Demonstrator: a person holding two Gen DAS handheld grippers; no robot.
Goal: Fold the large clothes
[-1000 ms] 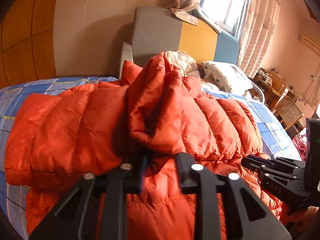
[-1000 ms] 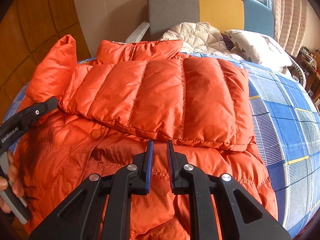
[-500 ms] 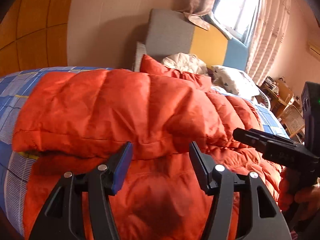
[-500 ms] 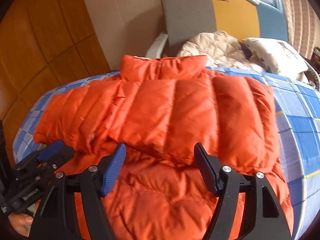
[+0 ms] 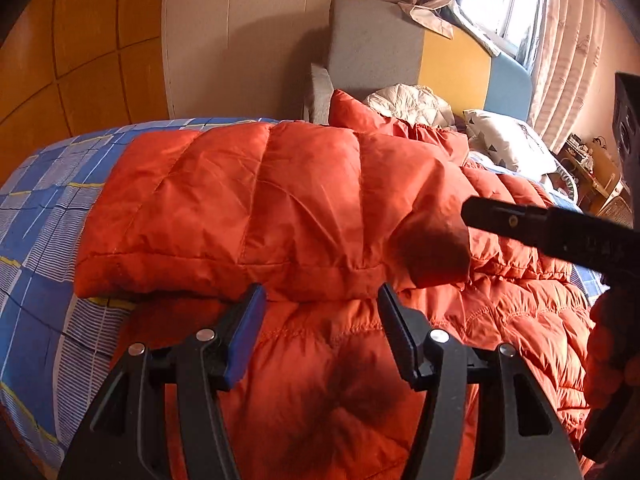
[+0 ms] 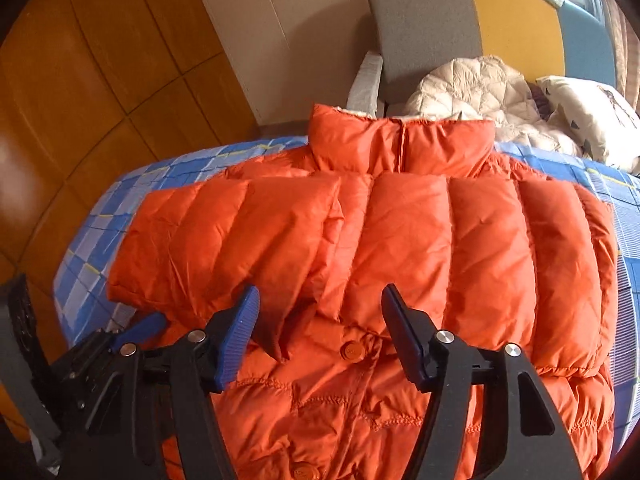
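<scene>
Bed (image 6: pixel 92 240) with blue checked sheet; orange puffer jacket (image 6: pixel 400 248) lies across it, both sleeves folded over its front. Left gripper (image 5: pixel 318 300) above jacket, fingers spread, empty. Right gripper (image 6: pixel 320 304) fingers spread, narrowing, nothing between.

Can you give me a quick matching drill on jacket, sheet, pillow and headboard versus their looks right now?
Things:
1. jacket
2. sheet
3. pillow
4. headboard

Looks:
A. grey, yellow and blue panels
B. orange, quilted, sleeves folded across the front
C. white with small dark triangles
D. blue check

Pairs: 1-B, 2-D, 3-C, 4-A
</scene>
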